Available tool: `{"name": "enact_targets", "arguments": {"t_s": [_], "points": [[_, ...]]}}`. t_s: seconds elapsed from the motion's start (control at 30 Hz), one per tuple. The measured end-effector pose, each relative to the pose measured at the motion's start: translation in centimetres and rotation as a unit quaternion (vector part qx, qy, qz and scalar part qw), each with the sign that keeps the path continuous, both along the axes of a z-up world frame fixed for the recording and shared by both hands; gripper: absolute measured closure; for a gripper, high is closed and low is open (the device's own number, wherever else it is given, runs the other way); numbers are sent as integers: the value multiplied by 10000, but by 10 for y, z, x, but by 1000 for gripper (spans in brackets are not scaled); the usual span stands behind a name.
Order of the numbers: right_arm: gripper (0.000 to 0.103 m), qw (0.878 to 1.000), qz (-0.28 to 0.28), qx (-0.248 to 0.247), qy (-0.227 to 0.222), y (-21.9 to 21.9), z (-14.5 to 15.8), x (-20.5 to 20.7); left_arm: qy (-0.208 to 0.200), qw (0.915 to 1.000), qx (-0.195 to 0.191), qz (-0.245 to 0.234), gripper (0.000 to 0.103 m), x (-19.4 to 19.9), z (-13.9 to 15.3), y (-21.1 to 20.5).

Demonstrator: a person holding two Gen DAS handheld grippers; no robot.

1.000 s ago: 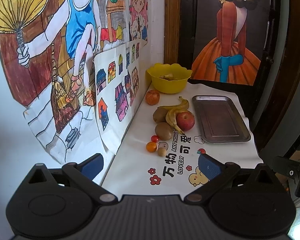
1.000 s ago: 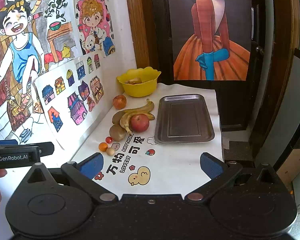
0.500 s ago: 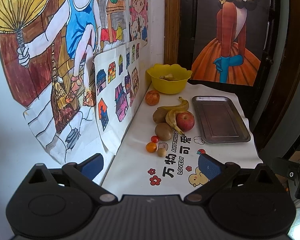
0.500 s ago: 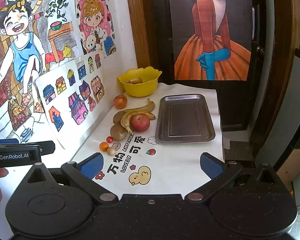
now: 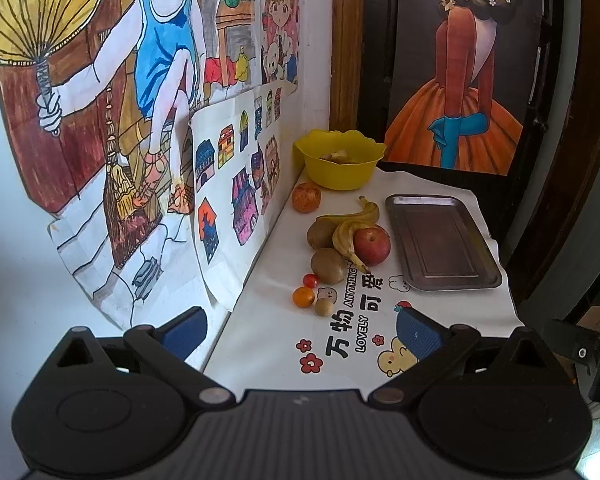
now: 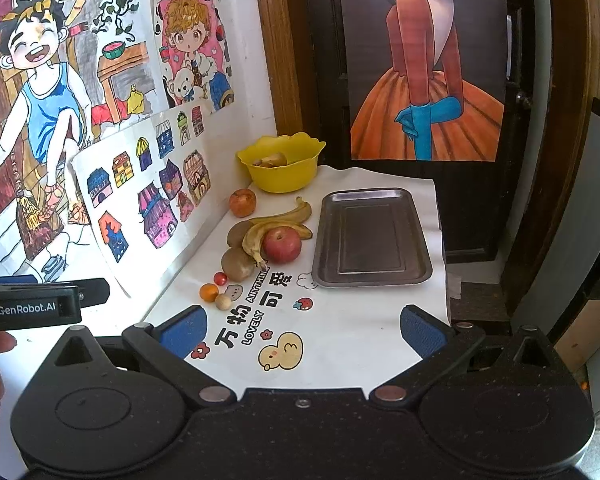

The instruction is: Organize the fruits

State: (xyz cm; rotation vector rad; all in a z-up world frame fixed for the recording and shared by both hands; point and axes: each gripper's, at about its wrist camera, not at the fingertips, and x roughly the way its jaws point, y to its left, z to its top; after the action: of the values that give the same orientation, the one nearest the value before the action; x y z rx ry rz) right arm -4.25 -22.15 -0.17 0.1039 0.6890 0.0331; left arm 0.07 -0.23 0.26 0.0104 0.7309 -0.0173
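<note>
Far left: left gripper (image 5: 300, 330), wide open, holding nothing. By the wall: small orange fruit (image 6: 209, 292), cherry tomato (image 6: 220, 278), two kiwis (image 6: 237, 263), bananas (image 6: 278, 224) touching a red apple (image 6: 282, 244). Behind: yellow bowl (image 6: 282, 162). Right of the fruit: bare metal tray (image 6: 370, 238). Near edge: right gripper (image 6: 302, 330), wide open too, holding nothing.

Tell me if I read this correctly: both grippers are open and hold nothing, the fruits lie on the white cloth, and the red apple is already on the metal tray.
Not quite. The red apple is not on the metal tray; it lies on the white cloth beside the tray, against the bananas. The right wrist view shows the tray holding nothing. The rest is right: the left gripper and right gripper are open and hold nothing.
</note>
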Motion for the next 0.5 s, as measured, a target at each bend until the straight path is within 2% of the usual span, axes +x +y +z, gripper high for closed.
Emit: {"name": "enact_targets", "arguments": {"t_s": [0.3,0.5], "points": [[1,10000,22,-9,10,0,-1,1,49,10000,-29,62,1,3,-4,1],[1,9998,194,-48,7,-2,-5,10,146,9995,-102,271,0,11,-13,1]]}}
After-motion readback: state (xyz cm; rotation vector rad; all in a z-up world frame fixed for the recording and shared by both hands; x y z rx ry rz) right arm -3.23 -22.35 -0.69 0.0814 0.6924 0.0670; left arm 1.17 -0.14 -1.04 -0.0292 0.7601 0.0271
